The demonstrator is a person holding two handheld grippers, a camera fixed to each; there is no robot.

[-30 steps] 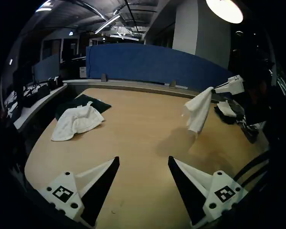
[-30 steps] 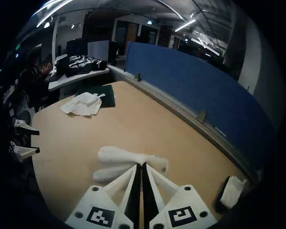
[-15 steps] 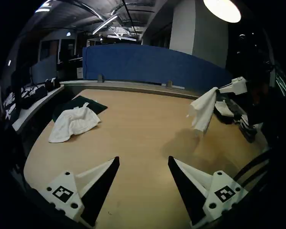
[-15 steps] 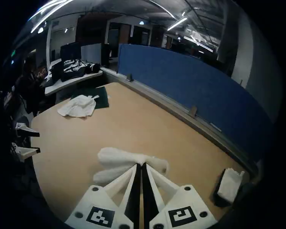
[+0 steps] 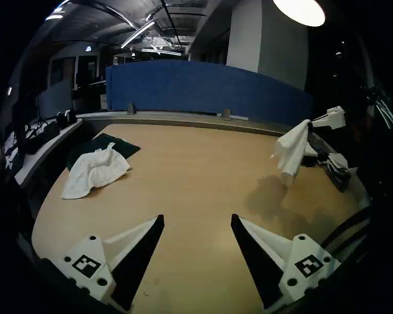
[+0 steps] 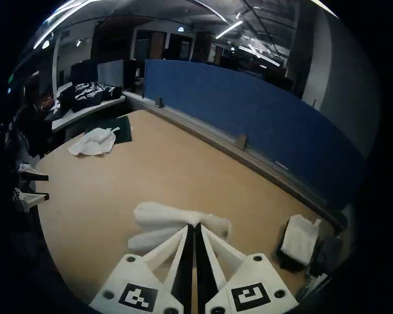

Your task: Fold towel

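Right gripper (image 6: 194, 226): jaws clamped together on the white towel (image 6: 162, 217), pinching 1 edge or corner; can't tell which. In the left gripper view the towel (image 5: 291, 152) hangs clear of the table (image 5: 196, 162), bunched, long axis vertical, lower end loose just above its own shadow.

Left gripper (image 5: 196, 216): jaws spread wide, nothing between them, low over the near table edge.

Key relation: the towel is ahead and well to the right of the left gripper, well apart. Right hand already has the top end, so my read is that the left is the one to close the gap and take the free lower end, or else the right lays it flat first. Fold not started.

Elsewhere: a 2nd crumpled towel (image 5: 94, 170) lies far left, partly on a dark green cloth (image 5: 115, 145), with the blue partition (image 5: 207, 97) behind. A folded white piece (image 6: 299, 239) sits at the table's right end.
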